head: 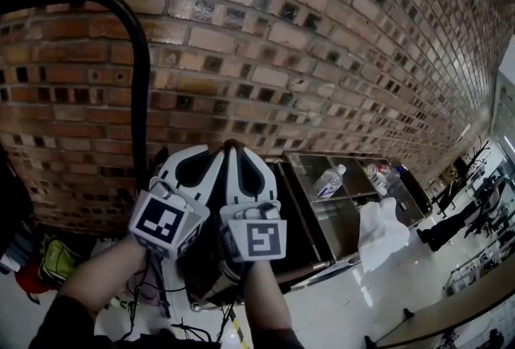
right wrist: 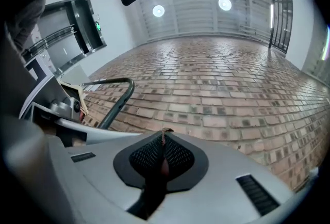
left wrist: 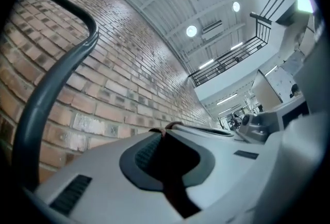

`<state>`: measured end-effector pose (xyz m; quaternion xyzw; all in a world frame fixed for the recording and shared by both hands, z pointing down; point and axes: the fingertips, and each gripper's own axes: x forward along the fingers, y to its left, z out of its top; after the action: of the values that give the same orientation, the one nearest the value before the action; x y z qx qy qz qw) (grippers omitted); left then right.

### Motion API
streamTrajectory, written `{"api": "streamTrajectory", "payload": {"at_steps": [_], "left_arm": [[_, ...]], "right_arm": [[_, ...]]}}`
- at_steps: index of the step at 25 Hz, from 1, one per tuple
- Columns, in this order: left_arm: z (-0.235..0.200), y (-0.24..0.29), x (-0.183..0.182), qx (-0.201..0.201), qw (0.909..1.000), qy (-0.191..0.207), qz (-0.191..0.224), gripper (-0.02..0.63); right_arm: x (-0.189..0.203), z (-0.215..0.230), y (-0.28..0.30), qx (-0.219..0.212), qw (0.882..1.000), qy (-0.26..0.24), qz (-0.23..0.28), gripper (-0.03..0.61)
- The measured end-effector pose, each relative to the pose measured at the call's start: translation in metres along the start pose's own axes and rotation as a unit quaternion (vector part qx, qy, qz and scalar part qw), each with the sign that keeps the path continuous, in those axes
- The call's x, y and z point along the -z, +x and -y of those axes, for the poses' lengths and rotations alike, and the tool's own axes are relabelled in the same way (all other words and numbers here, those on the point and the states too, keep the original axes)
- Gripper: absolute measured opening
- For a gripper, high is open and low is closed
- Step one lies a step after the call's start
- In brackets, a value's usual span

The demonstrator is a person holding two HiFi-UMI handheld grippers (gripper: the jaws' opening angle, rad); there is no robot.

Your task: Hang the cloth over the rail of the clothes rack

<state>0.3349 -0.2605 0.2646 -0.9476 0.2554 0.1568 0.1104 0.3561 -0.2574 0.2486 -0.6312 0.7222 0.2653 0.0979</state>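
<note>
My two grippers are raised side by side in front of the brick wall, tips nearly touching. The left gripper (head: 212,149) (left wrist: 166,129) is shut on a thin brown-red edge of the cloth (left wrist: 174,125). Just beside it, the right gripper (head: 236,147) (right wrist: 164,132) is shut on the same cloth (right wrist: 166,130), of which only a small tuft shows at the tips. A dark mass that seems to be the rest of the cloth (head: 286,239) hangs below the grippers. The rack's black rail (head: 129,18) (left wrist: 54,81) (right wrist: 117,100) curves up and to the left of both grippers, apart from them.
The brick wall (head: 322,42) stands close ahead. To the right, a steel cart (head: 342,211) carries plastic bottles (head: 330,181), and a white cloth (head: 381,235) lies by it. A green bag (head: 53,260) and loose cables (head: 153,299) are on the floor at the lower left.
</note>
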Motion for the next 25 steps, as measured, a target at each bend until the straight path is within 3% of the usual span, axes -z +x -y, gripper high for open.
{"api": "streamTrajectory", "payload": {"at_steps": [8, 12, 19, 25], "left_arm": [[-0.03, 0.044, -0.046, -0.031, 0.9969, 0.036, 0.063, 0.025], [-0.039, 0.069, -0.053, -0.033, 0.9983, -0.006, 0.047, 0.026], [-0.032, 0.1, -0.115, -0.021, 0.9936, 0.071, 0.085, 0.026], [-0.044, 0.12, -0.176, -0.014, 0.9814, 0.155, 0.112, 0.026]], "right_arm": [[-0.038, 0.038, 0.046, -0.023, 0.997, -0.002, 0.073, 0.038], [-0.049, 0.053, 0.065, -0.025, 0.997, 0.005, 0.077, 0.038], [-0.088, 0.081, 0.083, -0.023, 0.993, 0.028, 0.11, 0.038], [-0.127, 0.081, 0.099, -0.034, 0.989, 0.019, 0.14, 0.038]]}}
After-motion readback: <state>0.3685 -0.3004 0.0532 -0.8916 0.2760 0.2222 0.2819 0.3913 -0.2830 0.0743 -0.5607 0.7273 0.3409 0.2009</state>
